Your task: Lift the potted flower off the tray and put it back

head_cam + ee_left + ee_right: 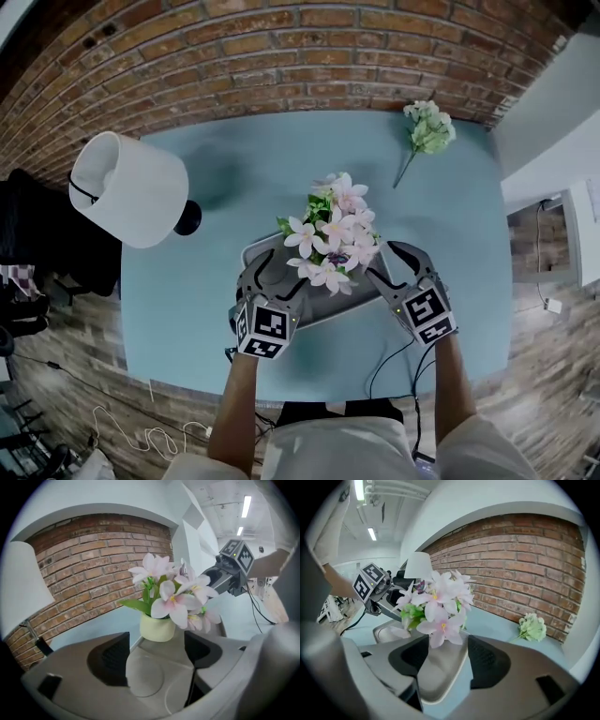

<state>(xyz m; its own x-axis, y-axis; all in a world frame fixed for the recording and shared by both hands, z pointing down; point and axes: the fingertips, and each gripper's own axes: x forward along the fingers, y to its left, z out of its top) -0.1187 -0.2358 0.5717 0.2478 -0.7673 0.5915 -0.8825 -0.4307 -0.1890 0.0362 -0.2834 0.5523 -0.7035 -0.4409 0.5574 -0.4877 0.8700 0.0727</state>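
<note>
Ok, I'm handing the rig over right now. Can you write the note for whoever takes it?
Left gripper: open, gripping nothing, jaws apart over the tray at its left edge.
Right gripper: open, gripping nothing, jaws apart over the tray's right edge.
Potted flower: upright on the tray, between the two grippers.
Done: both grippers are positioned by the tray; no grasp yet.
Left: likely close on the pot, lift it off the tray, then set it back.
</note>
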